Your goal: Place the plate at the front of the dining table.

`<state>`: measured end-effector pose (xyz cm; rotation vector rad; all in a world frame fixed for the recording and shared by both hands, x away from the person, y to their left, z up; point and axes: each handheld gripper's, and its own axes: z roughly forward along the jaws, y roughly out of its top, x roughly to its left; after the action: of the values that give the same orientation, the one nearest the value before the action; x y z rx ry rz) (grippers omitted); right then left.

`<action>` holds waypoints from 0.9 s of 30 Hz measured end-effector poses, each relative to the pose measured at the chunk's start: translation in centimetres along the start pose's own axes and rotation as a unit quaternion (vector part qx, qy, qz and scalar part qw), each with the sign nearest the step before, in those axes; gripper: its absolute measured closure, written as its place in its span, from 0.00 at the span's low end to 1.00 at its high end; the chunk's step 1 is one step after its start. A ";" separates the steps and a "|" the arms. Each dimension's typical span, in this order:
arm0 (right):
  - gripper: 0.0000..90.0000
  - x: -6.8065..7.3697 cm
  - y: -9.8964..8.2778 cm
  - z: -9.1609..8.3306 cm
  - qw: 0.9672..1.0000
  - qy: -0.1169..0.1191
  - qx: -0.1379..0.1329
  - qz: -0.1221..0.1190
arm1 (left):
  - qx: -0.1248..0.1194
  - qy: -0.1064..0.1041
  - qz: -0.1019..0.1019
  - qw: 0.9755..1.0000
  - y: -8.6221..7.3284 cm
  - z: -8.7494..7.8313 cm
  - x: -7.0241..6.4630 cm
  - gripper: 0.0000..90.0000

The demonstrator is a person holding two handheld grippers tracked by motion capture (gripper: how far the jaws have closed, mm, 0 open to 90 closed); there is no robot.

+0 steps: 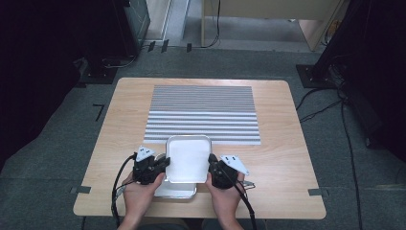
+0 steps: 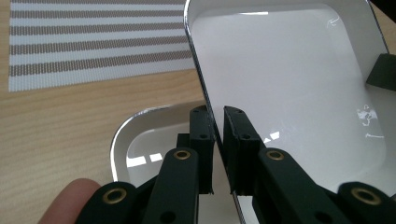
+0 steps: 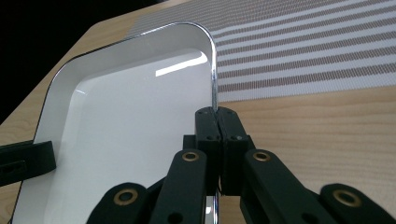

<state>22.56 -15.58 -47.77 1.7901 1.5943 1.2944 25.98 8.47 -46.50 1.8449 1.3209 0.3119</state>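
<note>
You hold a shiny white rectangular metal tray with rounded corners [image 1: 188, 158] by its two long rims, lifted a little above a second tray of the same glossy make [image 1: 177, 191] that lies on the pale wood-grain table [image 1: 129, 120] at its near edge. Your left gripper [image 1: 163, 163] has its black jaws clamped on the thin chromed left rim [image 2: 205, 88]; your right gripper [image 1: 212, 164] has its jaws pressed together on the right rim [image 3: 214, 84]. In the left gripper view the lower tray's curved corner [image 2: 140, 140] shows under the held one, its smooth floor throwing back bright light. Beyond both lies a flat woven placemat with grey and white stripes [image 1: 203, 112], ribbed and matt.
</note>
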 end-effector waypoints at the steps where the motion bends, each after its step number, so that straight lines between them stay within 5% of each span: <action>1: 1.00 0.0 0.3 0.2 1.000 0.001 -0.002 0.000 | -0.001 -0.001 0.000 1.000 0.2 0.1 0.0 0.93; 15: 1.00 -0.7 4.1 2.9 1.000 0.004 -0.003 0.006 | -0.023 -0.015 -0.033 0.999 4.1 2.4 1.3 0.95; 27: 1.00 -1.3 7.3 5.5 1.000 0.005 -0.008 0.002 | -0.027 -0.013 -0.040 0.999 7.9 4.5 1.9 0.96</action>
<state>31.25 -17.19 -45.05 1.7812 1.5826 1.3158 34.78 7.15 -44.00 1.7410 1.3532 0.2769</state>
